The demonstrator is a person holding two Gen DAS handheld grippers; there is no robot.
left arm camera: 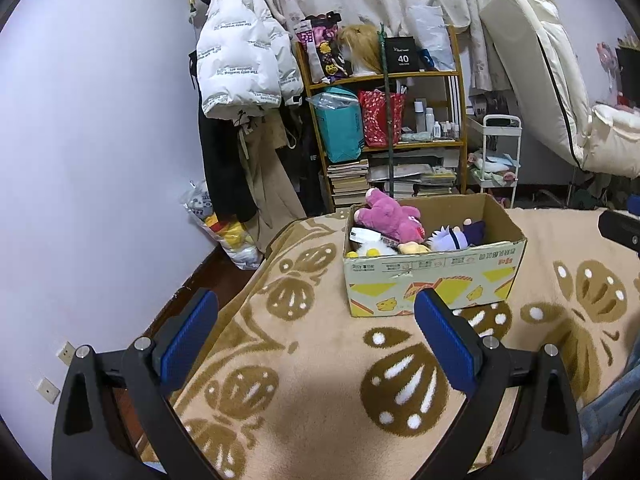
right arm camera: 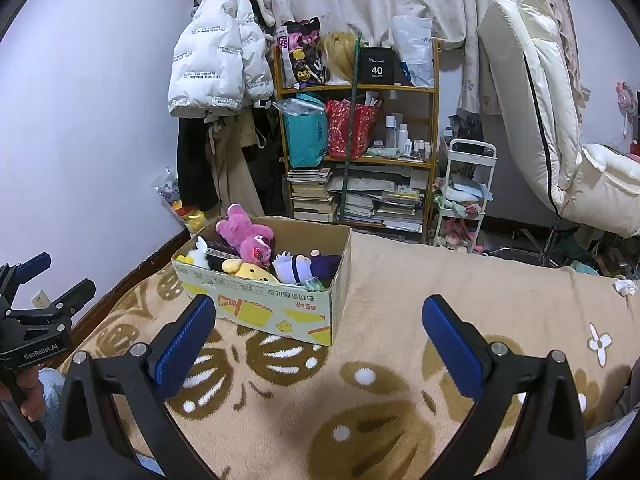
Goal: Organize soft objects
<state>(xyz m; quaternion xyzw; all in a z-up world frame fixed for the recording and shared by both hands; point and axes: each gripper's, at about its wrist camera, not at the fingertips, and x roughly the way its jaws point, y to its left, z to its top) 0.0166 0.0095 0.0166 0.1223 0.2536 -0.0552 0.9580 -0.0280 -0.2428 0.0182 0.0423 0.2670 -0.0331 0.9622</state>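
A cardboard box (left arm camera: 436, 276) stands on a beige blanket with brown butterflies (left arm camera: 312, 360). It holds several plush toys: a pink bear (left arm camera: 388, 216), a purple-haired doll (left arm camera: 452, 238), a yellow toy (left arm camera: 412, 247) and a white one (left arm camera: 372, 246). My left gripper (left arm camera: 316, 308) is open and empty, a short way in front of the box. In the right wrist view the box (right arm camera: 272, 312) lies ahead to the left, with the pink bear (right arm camera: 244, 232) and the doll (right arm camera: 300, 266) inside. My right gripper (right arm camera: 320, 314) is open and empty. The left gripper (right arm camera: 52, 276) shows at the far left.
A wooden shelf (right arm camera: 356, 152) with bags, books and bottles stands behind the bed. A white puffer jacket (left arm camera: 240, 64) hangs on the wall. A white cart (right arm camera: 464, 192) and a folded cream mattress (right arm camera: 540, 100) stand to the right. A crumpled tissue (right arm camera: 626, 287) lies on the blanket.
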